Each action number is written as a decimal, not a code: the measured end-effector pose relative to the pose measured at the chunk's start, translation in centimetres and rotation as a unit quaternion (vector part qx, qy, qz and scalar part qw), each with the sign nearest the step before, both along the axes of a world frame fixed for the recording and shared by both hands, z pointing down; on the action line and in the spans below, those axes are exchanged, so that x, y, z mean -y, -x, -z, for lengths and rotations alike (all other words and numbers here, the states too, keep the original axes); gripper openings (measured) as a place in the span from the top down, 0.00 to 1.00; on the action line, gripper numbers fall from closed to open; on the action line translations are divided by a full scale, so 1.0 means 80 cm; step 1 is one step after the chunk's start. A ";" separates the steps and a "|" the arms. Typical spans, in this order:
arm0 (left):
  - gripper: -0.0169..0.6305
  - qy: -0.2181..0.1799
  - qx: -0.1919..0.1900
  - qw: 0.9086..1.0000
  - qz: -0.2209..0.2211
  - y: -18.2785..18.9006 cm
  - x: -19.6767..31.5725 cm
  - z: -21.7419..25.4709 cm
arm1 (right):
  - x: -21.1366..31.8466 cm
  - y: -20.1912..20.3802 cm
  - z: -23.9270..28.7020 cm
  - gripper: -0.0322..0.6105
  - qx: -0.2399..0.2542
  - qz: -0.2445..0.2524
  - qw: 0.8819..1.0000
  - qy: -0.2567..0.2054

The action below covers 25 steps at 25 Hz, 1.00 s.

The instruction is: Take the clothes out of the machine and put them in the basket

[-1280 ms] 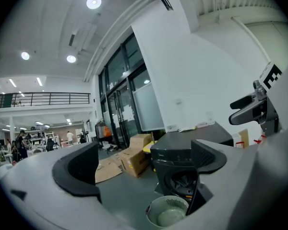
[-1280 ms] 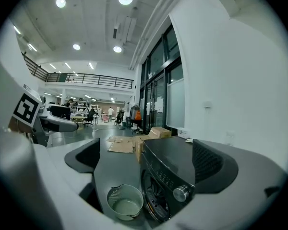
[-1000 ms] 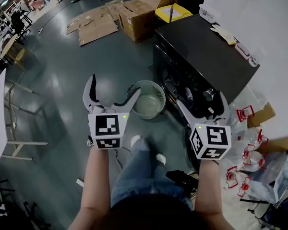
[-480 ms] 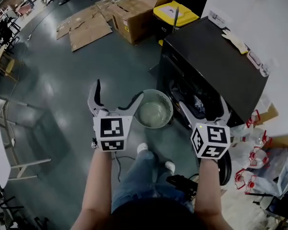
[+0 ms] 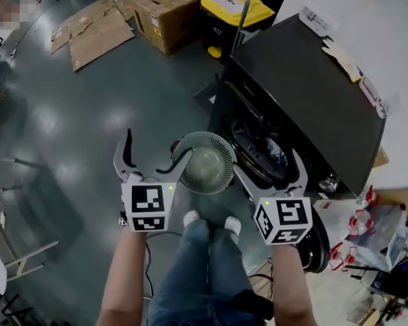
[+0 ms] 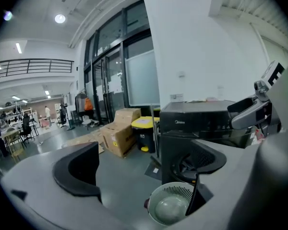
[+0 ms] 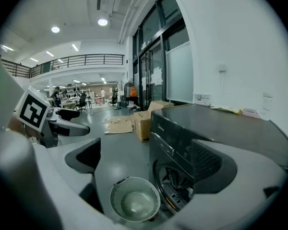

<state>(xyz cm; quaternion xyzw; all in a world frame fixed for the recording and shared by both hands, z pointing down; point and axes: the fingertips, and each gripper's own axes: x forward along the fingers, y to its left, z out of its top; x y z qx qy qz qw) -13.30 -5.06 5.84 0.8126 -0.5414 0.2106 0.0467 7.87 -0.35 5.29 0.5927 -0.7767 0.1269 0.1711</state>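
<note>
Standing wide apart and gripping nothing, the jaws of the left tongs (image 5: pixel 156 145) and of the right tongs (image 5: pixel 268 165) pointed forward, with the two tools held side by side and well apart above the floor. Ahead of the tongs and between them, the basket (image 5: pixel 211 138), a round slotted bowl, sat on the floor; in the left gripper view it appeared low beside the inner jaw, clear of it. Directly ahead of the right tongs stood the machine (image 5: pixel 306 94), a dark front-loader with its round opening turned toward the basket, which lay just beside its front. The clothes (image 5: pixel 273 152) were inside the drum, framed between the right jaws in the right gripper view and untouched by them. Beyond the machine, farther ahead of the left tongs, were a yellow-lidded bin (image 5: pixel 228 4), a cardboard box (image 5: pixel 164 12) and flattened cardboard (image 5: pixel 95 36). Behind the tongs, the person's shoes (image 5: pixel 190 218) stood near the basket.
</note>
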 end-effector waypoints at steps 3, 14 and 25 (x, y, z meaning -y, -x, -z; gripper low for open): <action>0.10 0.014 0.002 1.000 -0.001 -0.001 0.019 -0.044 | 0.021 0.010 -0.044 0.06 -0.001 0.017 1.000 0.015; 0.10 0.054 0.001 0.998 -0.013 -0.044 0.054 -0.214 | 0.058 -0.009 -0.249 0.06 -0.004 0.041 0.996 0.073; 0.10 0.088 -0.003 0.996 0.004 -0.092 0.066 -0.380 | 0.111 -0.107 -0.421 0.06 0.008 -0.099 0.991 0.089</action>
